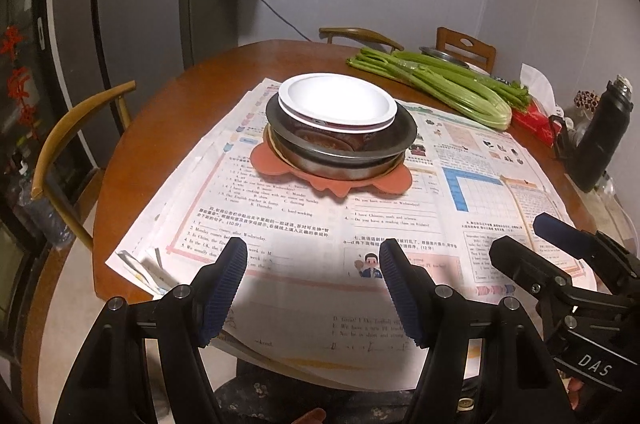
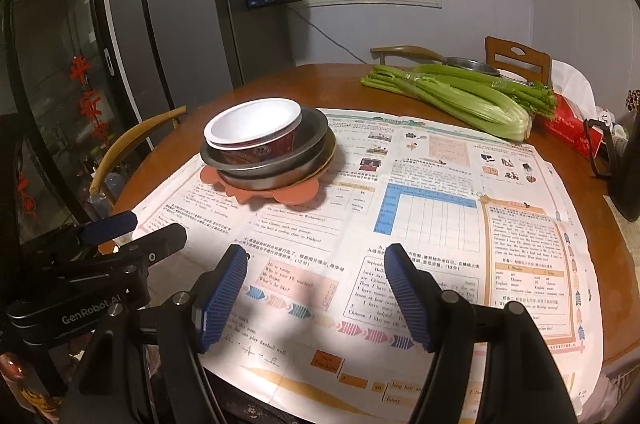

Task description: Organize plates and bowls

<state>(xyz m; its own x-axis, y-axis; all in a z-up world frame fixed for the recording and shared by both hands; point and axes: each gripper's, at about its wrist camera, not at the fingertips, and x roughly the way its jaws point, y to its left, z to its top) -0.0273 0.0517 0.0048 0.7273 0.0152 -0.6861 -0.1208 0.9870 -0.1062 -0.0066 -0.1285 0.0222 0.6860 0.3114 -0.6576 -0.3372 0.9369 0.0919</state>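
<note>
A white-lined paper bowl with dark red sides sits nested in a stack of steel dishes, on an orange flower-shaped plate. The stack stands on newspaper sheets in the middle of a round wooden table. My left gripper is open and empty, near the table's front edge, well short of the stack. My right gripper is open and empty, to the right of the left one, also short of the stack.
A celery bunch lies at the back right with a steel dish behind it. A red tissue pack and a black flask stand at the right. Wooden chairs surround the table. A fridge is at the left.
</note>
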